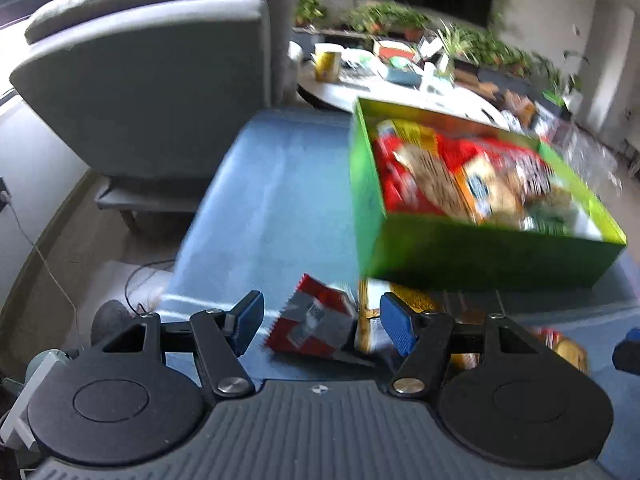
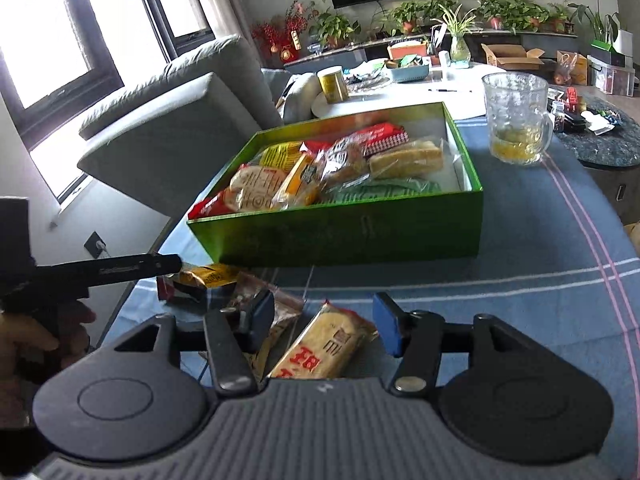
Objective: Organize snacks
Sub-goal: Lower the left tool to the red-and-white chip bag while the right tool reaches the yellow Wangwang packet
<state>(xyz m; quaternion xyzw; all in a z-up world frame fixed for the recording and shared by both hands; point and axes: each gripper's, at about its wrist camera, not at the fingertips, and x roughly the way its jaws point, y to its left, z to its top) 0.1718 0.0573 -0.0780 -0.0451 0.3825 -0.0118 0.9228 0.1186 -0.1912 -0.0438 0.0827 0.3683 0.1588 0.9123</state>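
A green box [image 2: 352,232] holding several wrapped snacks stands on the blue tablecloth; it also shows in the left wrist view [image 1: 492,256], blurred. My left gripper [image 1: 320,322] is open above a red and grey snack packet [image 1: 316,324], with a yellow packet [image 1: 374,320] beside it. My right gripper [image 2: 324,322] is open over a yellow biscuit packet with red letters [image 2: 324,346]. A brownish packet [image 2: 276,312] lies by its left finger. The left gripper [image 2: 120,270] reaches in from the left over a yellow packet [image 2: 208,276].
A glass mug [image 2: 516,116] with yellow liquid stands right of the box. A grey armchair [image 2: 168,120] sits left of the table. A white round table [image 2: 400,88] with a yellow can [image 2: 333,84] and clutter lies behind. The tablecloth edge [image 2: 132,304] drops off at left.
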